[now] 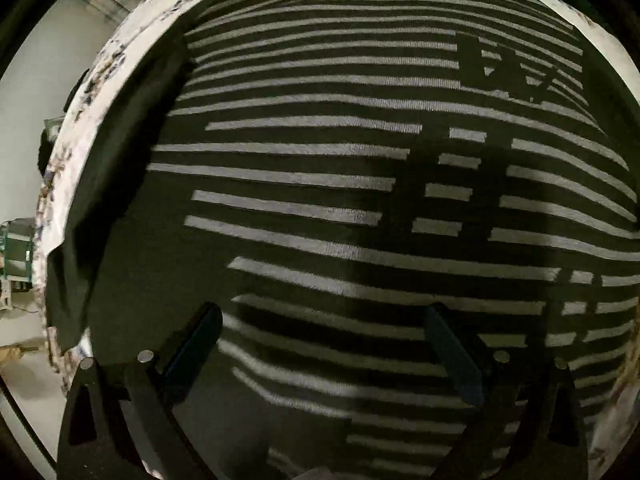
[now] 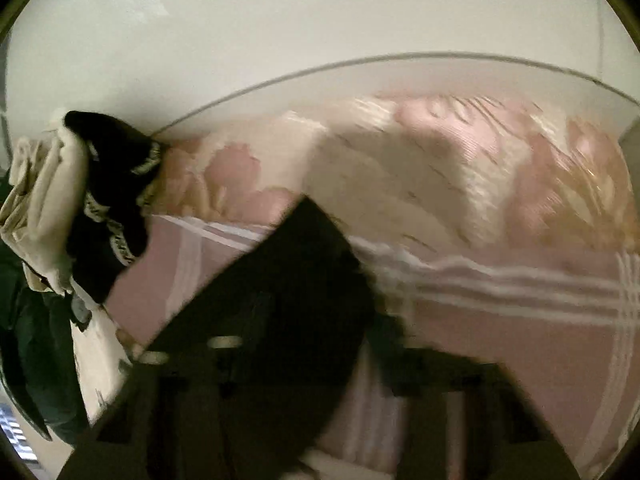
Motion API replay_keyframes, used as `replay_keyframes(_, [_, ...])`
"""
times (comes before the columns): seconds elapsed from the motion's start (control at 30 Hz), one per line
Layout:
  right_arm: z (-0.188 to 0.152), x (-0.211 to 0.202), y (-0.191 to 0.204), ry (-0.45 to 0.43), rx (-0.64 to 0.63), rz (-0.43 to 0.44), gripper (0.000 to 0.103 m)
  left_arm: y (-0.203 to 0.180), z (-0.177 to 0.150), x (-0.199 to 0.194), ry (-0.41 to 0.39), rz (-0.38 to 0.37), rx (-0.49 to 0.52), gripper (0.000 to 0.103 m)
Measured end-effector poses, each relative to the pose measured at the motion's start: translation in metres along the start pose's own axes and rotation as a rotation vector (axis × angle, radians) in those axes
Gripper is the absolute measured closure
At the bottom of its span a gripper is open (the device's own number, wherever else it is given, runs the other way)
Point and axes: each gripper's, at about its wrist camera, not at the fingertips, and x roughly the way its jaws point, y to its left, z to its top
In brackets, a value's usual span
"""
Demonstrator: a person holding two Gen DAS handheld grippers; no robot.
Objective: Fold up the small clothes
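Observation:
A dark garment with grey stripes (image 1: 320,160) lies spread flat and fills the left wrist view. My left gripper (image 1: 324,340) hovers just above it, fingers wide apart and empty. In the right wrist view, which is blurred, a dark piece of cloth (image 2: 280,300) hangs across the lower middle and covers my right gripper (image 2: 312,360). The fingers look closed on this cloth. The garment's plain dark edge (image 1: 100,200) lies at the left over the patterned cover.
A white floral-patterned cover (image 1: 80,120) borders the garment at left and top. The right wrist view shows a pink bedspread with white stripes (image 2: 500,312), a pink and cream quilt (image 2: 440,160), a white wall and a pile of cream and black clothes (image 2: 80,208) at left.

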Motion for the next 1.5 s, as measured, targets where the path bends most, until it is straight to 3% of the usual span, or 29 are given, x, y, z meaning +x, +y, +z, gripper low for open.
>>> replay_keyframes(0.2, [-0.02,-0.019,0.043,-0.102,-0.179,-0.027,0.095,0.021,-0.015,-0.013,-0.076,-0.076,0.009,0.0])
replay_keyframes(0.33, [-0.066,-0.076,0.108,-0.129,-0.397,0.085,0.095,0.06,-0.031,-0.03,-0.122,-0.106,-0.022,0.0])
replay_keyframes(0.47, [-0.149,-0.144,0.186,-0.107,-0.64,0.242,0.095,0.126,-0.058,-0.044,-0.14,-0.119,-0.08,0.0])
replay_keyframes(0.67, [-0.335,-0.2,0.283,0.072,-0.981,0.411,0.095,0.199,-0.087,-0.048,-0.12,-0.096,-0.184,0.0])
replay_keyframes(0.8, [-0.482,-0.188,0.329,0.173,-1.162,0.442,0.095,0.253,-0.098,-0.042,-0.118,-0.06,-0.259,0.0])
replay_keyframes(1.0, [-0.675,-0.146,0.384,0.192,-1.349,0.389,0.095,0.319,-0.104,-0.006,-0.106,-0.03,-0.393,0.0])
replay_keyframes(1.13, [-0.782,-0.112,0.408,0.161,-1.501,0.304,0.095,0.347,-0.106,0.016,-0.104,-0.023,-0.447,0.0])
replay_keyframes(1.2, [-0.811,-0.089,0.414,0.193,-1.524,0.245,0.095,0.36,-0.109,0.024,-0.098,-0.02,-0.475,0.0])
replay_keyframes(1.27, [-0.812,-0.077,0.413,0.285,-1.52,0.24,0.091,0.377,-0.116,0.029,-0.083,-0.031,-0.518,0.0])
replay_keyframes(1.3, [-0.812,-0.071,0.41,0.37,-1.497,0.259,0.086,0.387,-0.121,0.031,-0.074,-0.035,-0.542,0.0])
replay_keyframes(1.33, [-0.804,-0.074,0.408,0.419,-1.478,0.288,0.068,0.393,-0.127,0.032,-0.065,-0.041,-0.564,0.0])
replay_keyframes(1.4, [-0.779,-0.083,0.393,0.471,-1.427,0.328,0.044,0.418,-0.149,0.038,-0.015,-0.098,-0.671,0.0])
replay_keyframes(1.43, [-0.768,-0.091,0.386,0.479,-1.408,0.329,0.042,0.426,-0.158,0.042,0.008,-0.123,-0.718,0.0])
replay_keyframes(1.5, [-0.738,-0.104,0.359,0.485,-1.367,0.305,0.042,0.453,-0.19,0.063,0.107,-0.258,-0.935,0.0])
